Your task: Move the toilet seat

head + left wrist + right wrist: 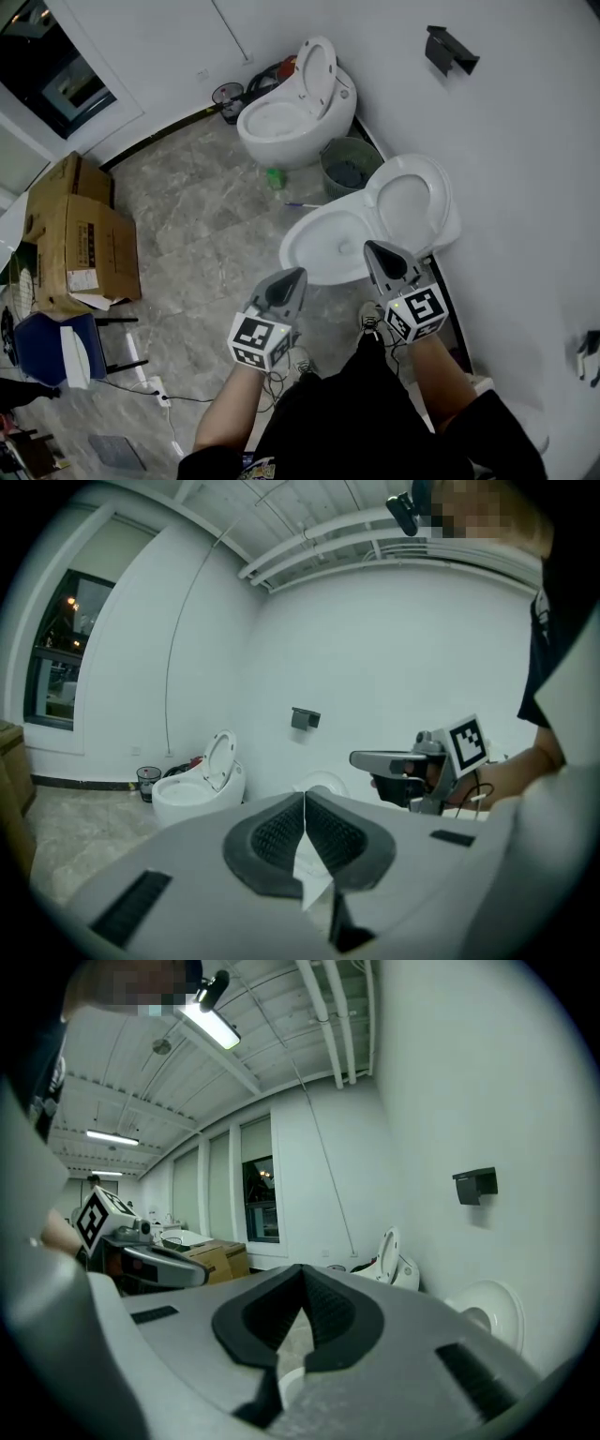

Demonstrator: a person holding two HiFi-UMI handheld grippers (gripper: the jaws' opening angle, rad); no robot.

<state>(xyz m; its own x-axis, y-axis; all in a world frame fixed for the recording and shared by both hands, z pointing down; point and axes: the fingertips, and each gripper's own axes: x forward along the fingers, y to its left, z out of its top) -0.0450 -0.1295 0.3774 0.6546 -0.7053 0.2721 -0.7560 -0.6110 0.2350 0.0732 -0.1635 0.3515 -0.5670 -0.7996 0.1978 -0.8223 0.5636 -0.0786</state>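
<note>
The left claw (299, 275) and the right claw (373, 249) are both clenched on nothing. They hang side by side, apart from each other, over the near toilet (323, 246). Its toilet seat (441, 192) stands raised toward the wall, just beyond the right claw. A second toilet (281, 117) stands farther along.

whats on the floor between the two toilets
In the head view, a green wastebasket stands between the far toilet and the near toilet, with a small green bottle on the floor beside it.
</note>
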